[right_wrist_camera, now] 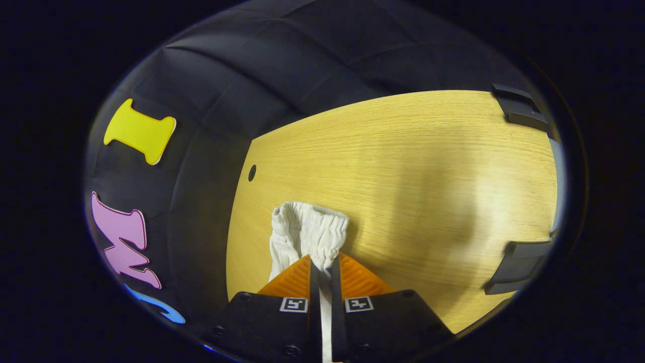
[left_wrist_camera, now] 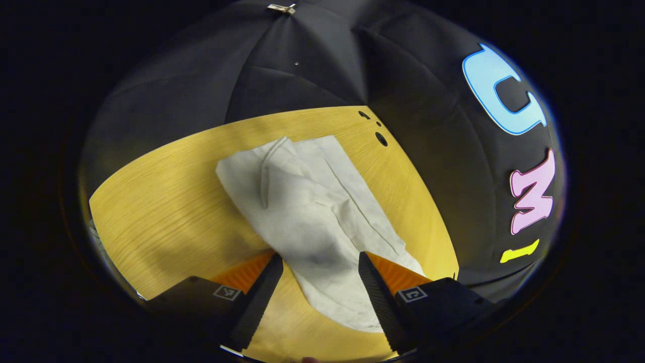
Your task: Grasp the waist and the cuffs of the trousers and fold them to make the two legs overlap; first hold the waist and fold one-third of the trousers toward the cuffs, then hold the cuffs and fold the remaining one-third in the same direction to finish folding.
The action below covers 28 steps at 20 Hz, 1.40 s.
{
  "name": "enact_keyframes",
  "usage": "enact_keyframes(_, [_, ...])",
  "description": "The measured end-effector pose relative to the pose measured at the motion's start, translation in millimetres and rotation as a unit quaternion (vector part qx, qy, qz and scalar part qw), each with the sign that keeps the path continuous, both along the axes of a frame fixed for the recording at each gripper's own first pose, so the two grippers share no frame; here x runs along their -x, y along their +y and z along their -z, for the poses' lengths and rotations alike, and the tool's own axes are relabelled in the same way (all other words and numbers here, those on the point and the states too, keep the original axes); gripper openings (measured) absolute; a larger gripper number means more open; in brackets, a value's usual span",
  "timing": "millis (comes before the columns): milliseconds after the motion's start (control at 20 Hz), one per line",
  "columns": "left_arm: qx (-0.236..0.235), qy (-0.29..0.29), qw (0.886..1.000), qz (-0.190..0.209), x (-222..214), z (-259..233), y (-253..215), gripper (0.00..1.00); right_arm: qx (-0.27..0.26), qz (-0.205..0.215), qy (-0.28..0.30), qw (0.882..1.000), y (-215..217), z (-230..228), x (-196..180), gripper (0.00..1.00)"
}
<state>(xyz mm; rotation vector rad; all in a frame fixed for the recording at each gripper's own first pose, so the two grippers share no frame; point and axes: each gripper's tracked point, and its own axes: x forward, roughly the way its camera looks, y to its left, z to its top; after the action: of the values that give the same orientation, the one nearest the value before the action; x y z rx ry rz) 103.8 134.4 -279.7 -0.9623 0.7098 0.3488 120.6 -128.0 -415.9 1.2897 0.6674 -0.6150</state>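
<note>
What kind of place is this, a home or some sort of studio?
Probably a small recording booth, not a home. Black cloth walls close in a bare wooden table, where white trousers lie. The right tongs pinch the gathered cloth; the left tongs stand open.

left gripper view: cam rides behind left claw (left_wrist_camera: 320,262), looks down and forward over wooden table (left_wrist_camera: 166,201), sits fairly high, white trousers (left_wrist_camera: 312,212) stretch out ahead between spread fingers. right gripper view: cam behind right claw (right_wrist_camera: 322,264), way closer in, gathered cloth bunched right at fingertips, bare tabletop beyond. Both views share table, trousers, black booth wall (left_wrist_camera: 302,65) behind.
</note>
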Motion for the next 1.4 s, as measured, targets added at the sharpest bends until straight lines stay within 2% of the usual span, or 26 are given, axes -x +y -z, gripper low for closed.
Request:
enact_keyframes(100, [-0.002, -0.002, 1.0, -0.001, -13, -1, 2, 0.92, 0.002, -0.005, 0.0, 1.0, 1, -1, -2, 0.12])
enact_keyframes(200, [0.002, 0.005, 1.0, 0.002, -16, 2, 1, 0.96, 0.001, -0.006, -0.003, 1.0, 1, -1, -3, 0.12])
enact_keyframes(250, [0.001, 0.005, 1.0, 0.006, -17, 1, 0, 0.94, 0.002, -0.007, -0.003, 1.0, 0, -1, -1, 0.12])
enact_keyframes(300, [-0.004, 0.02, 1.0, 0.007, -14, 9, 3, 0.96, 0.006, -0.008, -0.001, 1.0, -1, -1, -1, 0.12])
enact_keyframes(350, [-0.005, 0.034, 0.999, 0.003, -10, 15, 7, 0.73, 0.009, -0.007, 0.001, 1.0, -2, 0, 0, 0.12])
enact_keyframes(450, [0.021, 0.021, 0.999, -0.013, -17, 17, 10, 0.28, 0.008, -0.001, -0.006, 1.0, -3, -6, -2, 0.12])
enact_keyframes(550, [0.046, 0.009, 0.998, -0.037, -15, 15, 12, 0.12, 0.011, -0.001, -0.019, 1.0, -3, -5, -1, 0.12])
enact_keyframes(750, [0.045, 0.017, 0.998, -0.032, -7, 18, 0, 0.08, 0.042, -0.022, -0.052, 0.998, -11, -15, 3, 0.12])
enact_keyframes(1000, [0.045, 0.017, 0.999, -0.017, 6, 19, -21, 0.08, 0.072, -0.025, -0.099, 0.992, -19, -36, 8, 0.12])
enact_keyframes(1150, [0.019, 0.01, 1.0, -0.003, 20, 17, -29, 0.08, 0.087, -0.043, -0.126, 0.987, -17, -50, 15, 0.12])
enact_keyframes(1300, [0.027, 0.004, 1.0, 0.006, 17, 21, -38, 0.08, 0.086, -0.039, -0.17, 0.981, -12, -71, 15, 0.12])
enact_keyframes(1400, [0.024, 0.004, 1.0, 0.02, 20, 22, -46, 0.08, 0.101, -0.055, -0.187, 0.976, -5, -80, 19, 0.12])
